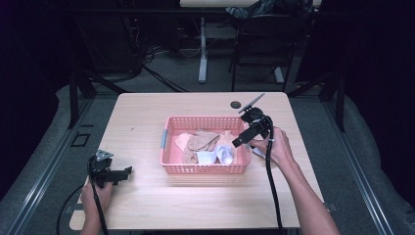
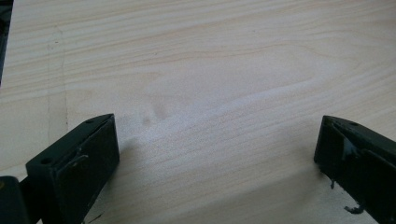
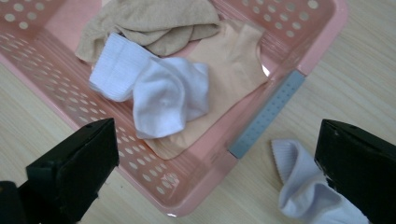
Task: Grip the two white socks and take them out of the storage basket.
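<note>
Left gripper (image 1: 128, 171) low, level, jaws wide apart, nothing between, right gripper (image 1: 236, 143) raised, tilted downward, jaws fully spread, nothing held

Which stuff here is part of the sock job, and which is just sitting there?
Part of the job:
pink basket
white socks in it
tan socks
white sock on the table
right gripper

Just there:
left gripper
round black thing

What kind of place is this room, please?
Probably a lab or studio set up for recording, not a home. A plain wooden table stands alone with dark curtains at the sides, cables lie on the floor behind, and another desk's metal legs stand farther back.
</note>
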Tool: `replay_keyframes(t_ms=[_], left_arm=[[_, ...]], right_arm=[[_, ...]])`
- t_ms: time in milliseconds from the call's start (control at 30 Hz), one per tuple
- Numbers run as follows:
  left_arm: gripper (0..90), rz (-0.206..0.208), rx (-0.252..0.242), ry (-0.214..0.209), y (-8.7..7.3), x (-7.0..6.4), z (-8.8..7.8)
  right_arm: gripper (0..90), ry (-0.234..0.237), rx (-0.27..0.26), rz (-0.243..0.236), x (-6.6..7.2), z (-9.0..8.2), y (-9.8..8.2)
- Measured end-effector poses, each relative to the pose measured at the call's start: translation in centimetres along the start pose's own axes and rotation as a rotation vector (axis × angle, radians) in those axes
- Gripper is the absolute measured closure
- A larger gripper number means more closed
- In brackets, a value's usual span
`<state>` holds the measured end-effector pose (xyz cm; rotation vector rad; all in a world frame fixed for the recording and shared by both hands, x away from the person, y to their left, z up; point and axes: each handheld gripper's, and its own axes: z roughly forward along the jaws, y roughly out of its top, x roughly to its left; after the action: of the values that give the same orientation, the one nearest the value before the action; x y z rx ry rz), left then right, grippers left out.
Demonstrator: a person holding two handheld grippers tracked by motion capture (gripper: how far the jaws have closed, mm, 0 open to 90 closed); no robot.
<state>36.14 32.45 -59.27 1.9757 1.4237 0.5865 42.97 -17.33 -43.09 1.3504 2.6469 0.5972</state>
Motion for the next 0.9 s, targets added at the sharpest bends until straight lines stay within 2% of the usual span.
replay_keyframes(t_ms=[267,467,600,900], left_arm=[[0.0,0.002,0.002,0.000,0.0,0.0,0.0],[0.0,0.002,0.002,0.000,0.0,0.0,0.0],[0.0,0.003,0.001,0.000,0.0,0.0,0.0],[0.0,0.002,0.002,0.000,0.0,0.0,0.0]], right_arm=[[0.0,0.013,0.029,-0.035,1.4,1.3,1.0],[0.0,0.023,0.024,-0.041,2.4,2.7,1.5],[0.0,0.032,0.044,-0.041,2.9,3.6,1.8],[13.4,0.038,0.116,-0.063,4.1,6.2,2.2]])
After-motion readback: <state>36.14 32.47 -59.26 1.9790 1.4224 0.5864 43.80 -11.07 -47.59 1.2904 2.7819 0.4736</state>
